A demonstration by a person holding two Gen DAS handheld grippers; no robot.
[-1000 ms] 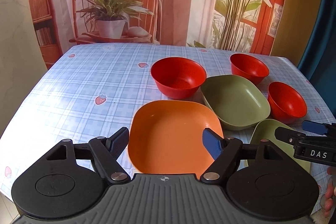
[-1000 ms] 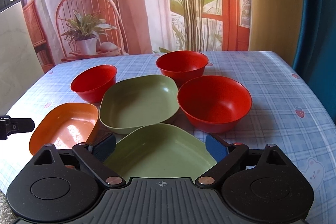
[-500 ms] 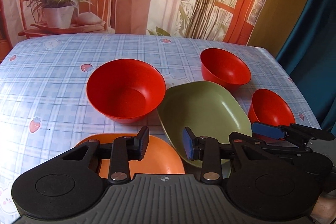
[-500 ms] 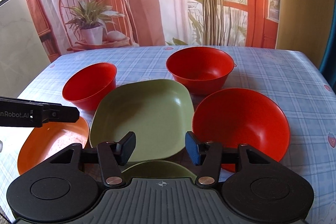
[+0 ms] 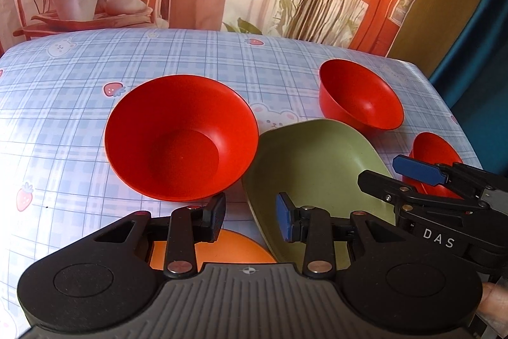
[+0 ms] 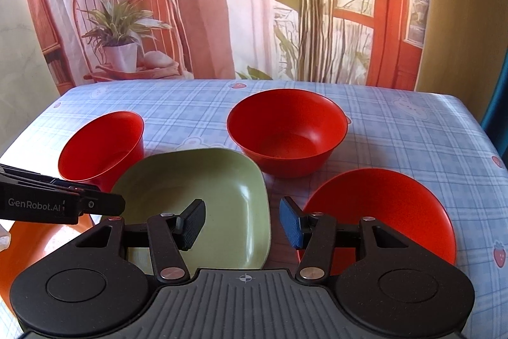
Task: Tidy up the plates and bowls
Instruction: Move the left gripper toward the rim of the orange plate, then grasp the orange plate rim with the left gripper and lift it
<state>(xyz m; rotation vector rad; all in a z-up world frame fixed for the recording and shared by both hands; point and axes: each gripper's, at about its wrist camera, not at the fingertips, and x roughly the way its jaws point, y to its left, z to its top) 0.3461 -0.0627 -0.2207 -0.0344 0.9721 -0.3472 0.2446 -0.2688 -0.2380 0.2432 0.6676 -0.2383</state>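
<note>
A green square plate (image 5: 312,167) (image 6: 203,189) lies mid-table among three red bowls. One red bowl (image 5: 181,138) (image 6: 101,145) is at its left, one (image 5: 360,92) (image 6: 285,129) behind it, one (image 5: 435,148) (image 6: 381,208) at its right. An orange plate (image 5: 222,247) (image 6: 35,247) lies near the front left. My left gripper (image 5: 250,216) is open and empty, above the gap between the left bowl and the green plate. My right gripper (image 6: 243,221) is open and empty over the green plate's near right edge.
The table (image 5: 63,104) has a blue checked cloth with strawberries. A printed backdrop (image 6: 222,5) hangs behind it. The table's right edge (image 6: 489,148) meets a blue curtain. Each gripper shows in the other's view: the right one (image 5: 444,189), the left one (image 6: 60,202).
Both grippers have moved forward over the dishes and narrowed their jaws. The second green plate at the front has dropped out of view below the right gripper.
</note>
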